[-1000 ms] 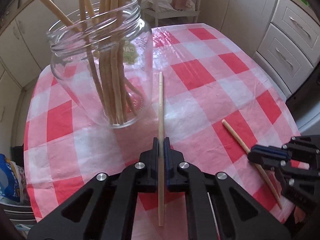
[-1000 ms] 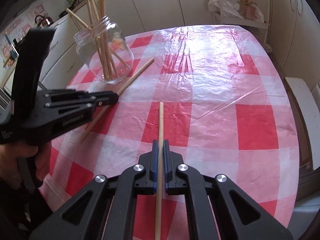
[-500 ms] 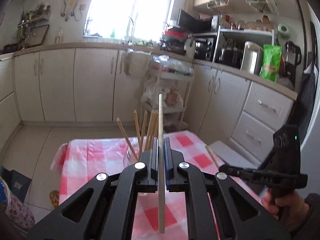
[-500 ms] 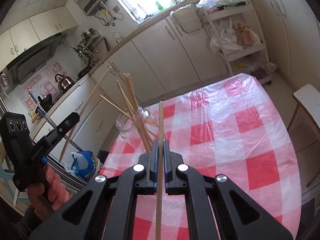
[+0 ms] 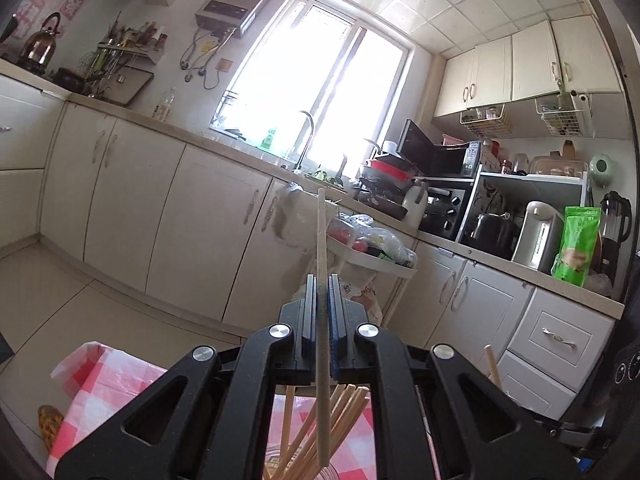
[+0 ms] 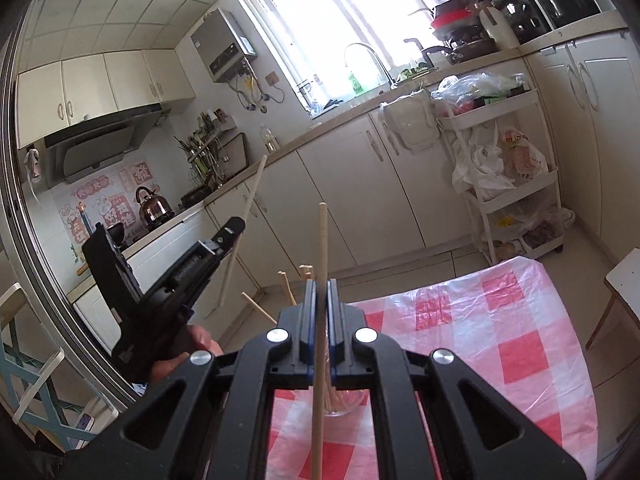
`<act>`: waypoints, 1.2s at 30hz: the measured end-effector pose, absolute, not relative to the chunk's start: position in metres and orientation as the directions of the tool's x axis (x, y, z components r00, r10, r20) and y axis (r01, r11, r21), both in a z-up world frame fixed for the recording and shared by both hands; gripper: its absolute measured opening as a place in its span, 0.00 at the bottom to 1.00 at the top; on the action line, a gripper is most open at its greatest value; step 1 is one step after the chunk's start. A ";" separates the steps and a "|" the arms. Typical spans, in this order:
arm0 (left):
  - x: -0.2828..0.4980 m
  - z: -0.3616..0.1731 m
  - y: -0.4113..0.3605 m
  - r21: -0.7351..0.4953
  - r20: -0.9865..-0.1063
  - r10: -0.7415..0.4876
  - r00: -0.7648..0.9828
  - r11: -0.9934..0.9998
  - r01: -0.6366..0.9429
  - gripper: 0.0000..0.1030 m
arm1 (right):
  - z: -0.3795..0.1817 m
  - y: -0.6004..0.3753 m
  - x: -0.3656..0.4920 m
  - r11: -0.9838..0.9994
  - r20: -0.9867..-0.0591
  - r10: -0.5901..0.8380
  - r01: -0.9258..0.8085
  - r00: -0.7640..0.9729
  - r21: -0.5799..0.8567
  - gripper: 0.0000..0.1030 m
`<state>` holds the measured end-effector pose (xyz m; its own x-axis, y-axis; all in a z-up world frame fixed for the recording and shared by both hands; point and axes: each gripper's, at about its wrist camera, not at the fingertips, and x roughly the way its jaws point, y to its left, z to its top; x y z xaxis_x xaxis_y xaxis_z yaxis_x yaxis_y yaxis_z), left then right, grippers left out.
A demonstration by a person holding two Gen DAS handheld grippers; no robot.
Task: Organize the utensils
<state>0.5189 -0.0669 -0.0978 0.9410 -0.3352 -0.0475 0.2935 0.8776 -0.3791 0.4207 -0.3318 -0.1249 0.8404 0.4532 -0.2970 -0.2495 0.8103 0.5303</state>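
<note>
Chopsticks [image 5: 322,280] clamped in both grippers

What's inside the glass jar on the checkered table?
A bunch of wooden chopsticks stands inside the glass jar, leaning and poking out the top. The black grippers cover most of the jar, so its bottom and the exact count are hidden.

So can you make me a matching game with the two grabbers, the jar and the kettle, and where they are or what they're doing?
Things:
1. left gripper
2. right gripper
3. glass jar
4. kettle

States or places:
A. on the checked tablecloth, full of chopsticks
B. on the counter by the stove
C. clamped on a chopstick, seen beside a hand
D. clamped on a chopstick, above the jar

Pairs: 1-C, 2-D, 3-A, 4-B
</note>
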 end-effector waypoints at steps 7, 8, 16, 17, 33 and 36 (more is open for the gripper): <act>0.521 -0.136 -0.085 -0.329 -0.098 -0.310 0.946 0.907 0.263 0.05 | -0.124 -0.336 0.446 0.794 -0.240 0.444 -0.255 0.864 0.551 0.06; 0.519 -0.141 -0.087 -0.323 -0.104 -0.308 0.946 0.910 0.261 0.05 | -0.123 -0.335 0.448 0.792 -0.230 0.444 -0.259 0.866 0.553 0.06; 0.501 -0.173 -0.086 -0.270 -0.168 -0.279 0.945 0.935 0.228 0.05 | -0.112 -0.324 0.470 0.774 -0.146 0.433 -0.283 0.890 0.566 0.06; 0.498 -0.175 -0.083 -0.272 -0.169 -0.277 0.946 0.935 0.226 0.05 | -0.111 -0.322 0.473 0.770 -0.132 0.430 -0.286 0.893 0.570 0.06; 0.467 -0.188 -0.058 -0.341 -0.199 -0.307 0.931 0.912 0.228 0.05 | -0.155 -0.255 0.503 0.844 -0.104 0.325 -0.239 0.940 0.479 0.06; 0.467 -0.189 -0.057 -0.347 -0.198 -0.312 0.929 0.909 0.231 0.05 | -0.165 -0.251 0.492 0.864 -0.113 0.320 -0.241 0.941 0.442 0.06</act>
<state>0.4669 -0.0566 -0.1893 0.9294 -0.3116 -0.1978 0.2310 0.9090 -0.3469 0.4916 -0.2515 -0.1649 0.9408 0.3197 -0.1126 -0.2408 0.8641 0.4419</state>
